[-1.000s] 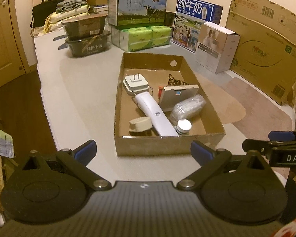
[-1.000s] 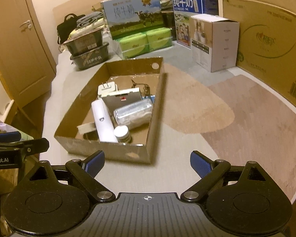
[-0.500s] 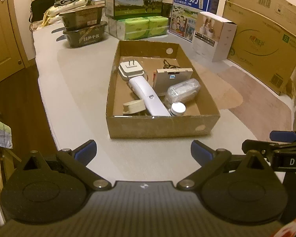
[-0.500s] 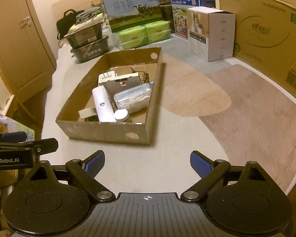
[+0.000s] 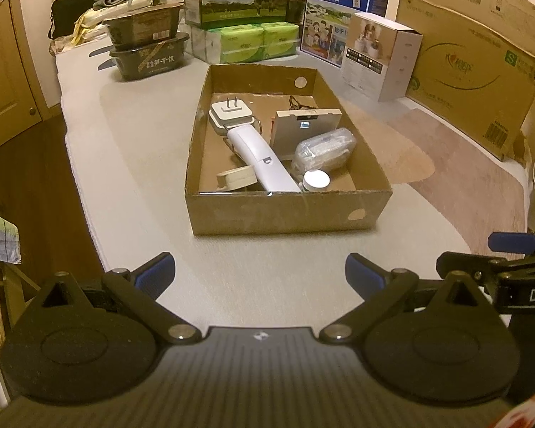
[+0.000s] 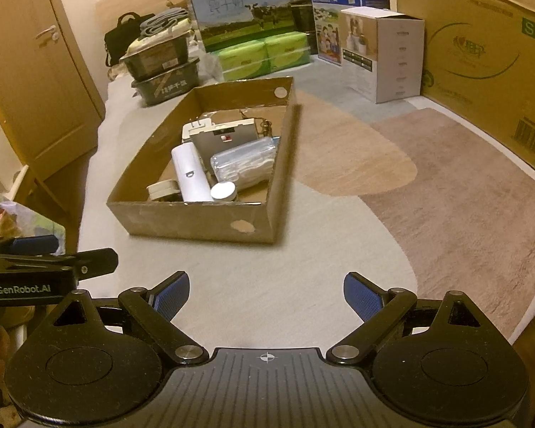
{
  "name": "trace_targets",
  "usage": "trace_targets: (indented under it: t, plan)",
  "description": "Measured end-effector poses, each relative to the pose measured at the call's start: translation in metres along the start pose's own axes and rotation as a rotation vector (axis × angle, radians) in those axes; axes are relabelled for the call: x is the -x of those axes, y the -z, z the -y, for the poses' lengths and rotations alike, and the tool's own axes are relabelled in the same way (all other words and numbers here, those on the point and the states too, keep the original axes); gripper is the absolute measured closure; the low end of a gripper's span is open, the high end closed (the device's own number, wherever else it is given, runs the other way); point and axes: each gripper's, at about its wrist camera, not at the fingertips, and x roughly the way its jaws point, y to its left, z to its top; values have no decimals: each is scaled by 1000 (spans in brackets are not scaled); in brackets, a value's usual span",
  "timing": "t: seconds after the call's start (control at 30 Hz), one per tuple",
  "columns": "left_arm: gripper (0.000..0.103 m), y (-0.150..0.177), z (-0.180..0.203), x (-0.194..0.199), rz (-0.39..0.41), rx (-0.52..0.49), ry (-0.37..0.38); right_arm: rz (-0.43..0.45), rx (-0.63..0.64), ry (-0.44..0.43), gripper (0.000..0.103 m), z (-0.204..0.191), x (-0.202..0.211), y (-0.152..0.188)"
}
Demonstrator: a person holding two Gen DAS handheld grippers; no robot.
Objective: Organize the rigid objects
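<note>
Left gripper (image 5: 259, 274) spread wide, holding nothing, above the table (image 5: 132, 149) short of the cardboard box (image 5: 289, 214). Right gripper (image 6: 266, 291) likewise wide and empty, near the same box (image 6: 196, 219), seen more from its right. Inside the box: white plug (image 5: 230, 113), long white device (image 5: 262, 158), flat grey case (image 5: 303, 132), clear wrapped packet (image 5: 324, 148), small round lid (image 5: 316, 180). Only from the left view: plug prongs pointing up. Only from the right view: blue packet edge (image 6: 274, 141) against the box wall.
</note>
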Motion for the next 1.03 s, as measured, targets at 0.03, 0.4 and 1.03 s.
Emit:
trace_targets:
  t: [0.03,0.4,1.03]
  plan:
    - [2,1,0,0,-1,1,1,0,3,2,10,-1,0,0]
    - [2,5,1,1,-2,-3,6,2,7,17,10,-2,0,2]
    - [2,4,5,1,22,4,12,-3,-2,18,10,4,0,4]
